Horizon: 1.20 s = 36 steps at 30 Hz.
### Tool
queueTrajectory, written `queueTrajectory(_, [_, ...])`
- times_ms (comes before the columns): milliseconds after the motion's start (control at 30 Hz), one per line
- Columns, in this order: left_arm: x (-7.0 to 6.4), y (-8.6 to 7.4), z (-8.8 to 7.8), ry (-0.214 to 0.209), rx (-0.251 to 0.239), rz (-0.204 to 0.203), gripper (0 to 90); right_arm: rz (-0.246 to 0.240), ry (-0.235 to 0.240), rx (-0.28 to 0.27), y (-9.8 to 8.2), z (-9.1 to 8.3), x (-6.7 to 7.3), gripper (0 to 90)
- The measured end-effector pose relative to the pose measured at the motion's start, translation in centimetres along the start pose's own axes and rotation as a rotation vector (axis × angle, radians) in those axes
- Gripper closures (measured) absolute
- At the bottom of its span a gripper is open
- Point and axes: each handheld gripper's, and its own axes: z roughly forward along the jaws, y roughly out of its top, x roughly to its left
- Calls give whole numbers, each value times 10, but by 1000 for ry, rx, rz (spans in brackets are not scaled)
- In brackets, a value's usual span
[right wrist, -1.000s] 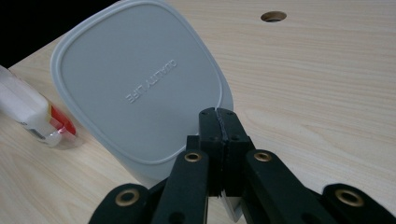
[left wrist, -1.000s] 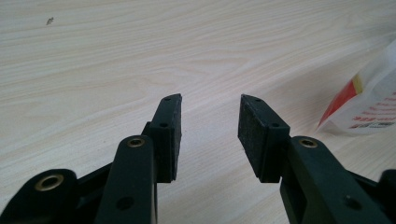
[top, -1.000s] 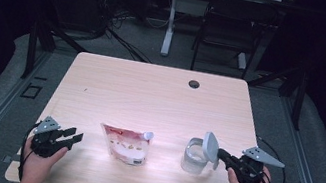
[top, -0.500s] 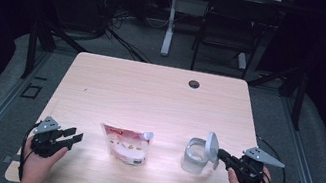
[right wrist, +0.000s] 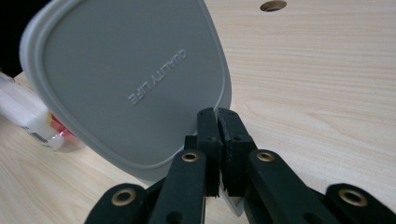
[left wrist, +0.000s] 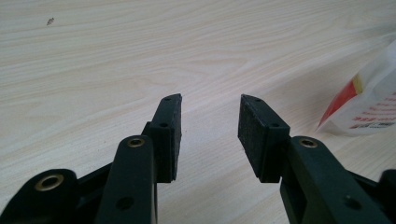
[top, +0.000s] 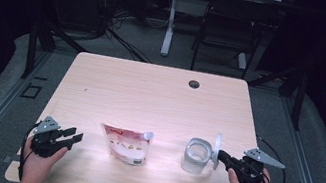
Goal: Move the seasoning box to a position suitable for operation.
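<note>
riding close, the right gripper view reads raised lettering, "quality life", on the grey lid, which the high view shows edge-on, upright just beside the clear container. whether the container holds anything, i cannot tell. the right gripper has its jaws clenched on the lid's rim, having just eased slightly. a red-and-white pouch lies mid-tabletop. the left gripper rests low, jaws released over bare wood, pointing toward the pouch.
</note>
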Motion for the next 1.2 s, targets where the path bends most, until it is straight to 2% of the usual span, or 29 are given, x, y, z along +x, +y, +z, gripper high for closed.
queueTrajectory(467, [0, 0, -1, -1, -1, 3, 601, 16, -9, 10, -6, 1, -5, 849])
queueTrajectory(767, [-1, 0, -1, -2, 5, 5, 601, 2, -31, 9, -8, -1, -5, 817])
queueTrajectory(867, [-1, 0, -1, -2, 5, 4, 601, -35, -68, 13, -9, -3, -4, 797])
queueTrajectory(1000, [-2, 0, 0, -3, -2, 3, 601, -47, -82, 11, -10, -5, -3, 783])
queueTrajectory(1200, [-2, -1, 0, -1, -4, 3, 601, -87, -116, 40, -15, -9, 0, 759])
